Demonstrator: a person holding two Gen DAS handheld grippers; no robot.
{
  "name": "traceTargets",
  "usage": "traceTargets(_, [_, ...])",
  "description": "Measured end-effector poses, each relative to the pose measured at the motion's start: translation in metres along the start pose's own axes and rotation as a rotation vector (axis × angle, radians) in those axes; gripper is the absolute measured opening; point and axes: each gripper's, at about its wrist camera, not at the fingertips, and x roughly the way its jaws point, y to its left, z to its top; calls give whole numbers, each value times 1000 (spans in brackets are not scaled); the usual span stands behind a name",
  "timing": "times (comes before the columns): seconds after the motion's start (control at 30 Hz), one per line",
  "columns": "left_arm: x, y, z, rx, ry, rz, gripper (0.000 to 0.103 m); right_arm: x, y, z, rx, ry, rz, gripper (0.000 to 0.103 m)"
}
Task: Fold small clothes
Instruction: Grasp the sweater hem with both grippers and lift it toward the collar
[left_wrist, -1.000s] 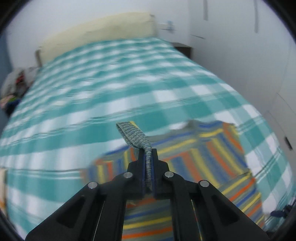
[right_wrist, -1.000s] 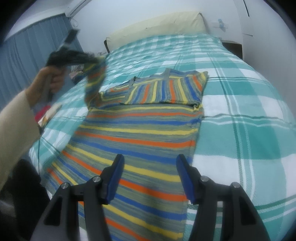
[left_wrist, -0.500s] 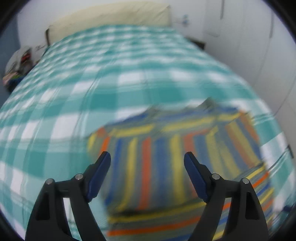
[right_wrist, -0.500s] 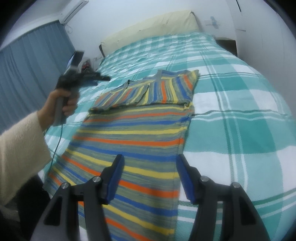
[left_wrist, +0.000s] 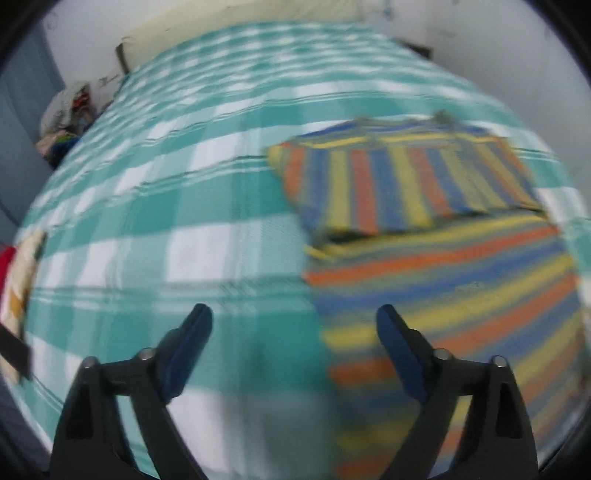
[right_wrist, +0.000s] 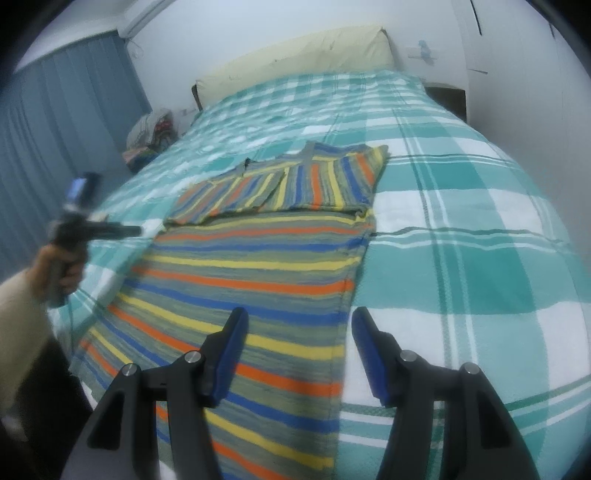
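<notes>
- Item: a striped knit garment (right_wrist: 258, 266) lies flat on the bed (right_wrist: 461, 229), lengthwise towards the headboard, with both sleeves (right_wrist: 295, 181) folded across the chest at its far end.
- Handling, as judged: soft, light and limp. It will sag and drape from any pinch and has no stiffness to carry a fold on its own. The knit looks grippy rather than slippery, and nothing about it is fragile.
- Where to grip, as judged: the two near hem corners or the side edges, one per hand, pinching through all layers so the body folds up over the sleeves evenly.
- Left hand-held gripper (left_wrist: 291, 332): jaws wide apart and have just been opening. Nothing is between them. It hangs over the garment's left edge.
- Right hand-held gripper (right_wrist: 295, 332): jaws parted, empty, above the garment's right edge near the hem.
- Change from a second ago: the left hand-held gripper then pinched a sleeve cuff. That sleeve now lies released across the chest, and this gripper has drawn back towards the near end. The right view is much the same.
</notes>
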Motion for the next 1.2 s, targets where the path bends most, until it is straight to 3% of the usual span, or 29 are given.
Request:
traceTargets(0.1, [-21, -38, -48, 35, 10, -99, 95, 11, 9, -8, -41, 96, 5, 58])
traceTargets(0.2, [-24, -69, -91, 71, 53, -140, 95, 16, 29, -22, -105, 185, 27, 58])
traceTargets(0.27, [-18, -86, -124, 110, 117, -118, 95, 20, 45, -36, -186, 249, -1, 58])
traceTargets(0.37, [-33, -92, -157, 120, 78, -49, 97, 27, 55, -69, -287, 345, -113, 58])
traceTargets(0.47, [-46, -86, -172, 131, 93, 3, 99, 18, 50, -90, -296, 363, -171, 59])
traceTargets(0.6, [-55, -71, -185, 115, 159, 18, 98, 6, 43, -110, -300, 478, -258, 64])
traceTargets(0.67, [-69, -58, -184, 100, 150, 21, 92, -2, 37, -113, -289, 537, -249, 63])
traceTargets(0.8, [-106, -15, -166, -60, -19, -5, 97, -46, 19, -98, -206, 452, -185, 64])
traceTargets(0.87, [-98, -6, -159, -109, -23, -32, 96, -62, 4, -87, -106, 396, -110, 64])
traceTargets(0.93, [-76, -11, -158, -110, 34, -65, 94, -63, -8, -82, -21, 370, -46, 64])
traceTargets(1.03, [-53, -27, -173, -70, 124, -91, 69, -45, -18, -87, 51, 393, 9, 62])
traceTargets(1.07, [-48, -31, -177, -61, 138, -90, 65, -37, -19, -90, 67, 413, 23, 60])
traceTargets(1.1, [-48, -36, -179, -53, 130, -76, 60, -28, -20, -97, 88, 451, 56, 49])
traceTargets(1.17, [-52, -45, -178, -14, 141, -99, 6, -22, -17, -104, 105, 487, 95, 19])
traceTargets(1.2, [-54, -46, -175, -15, 153, -119, 5, -23, -15, -108, 108, 489, 106, 6])
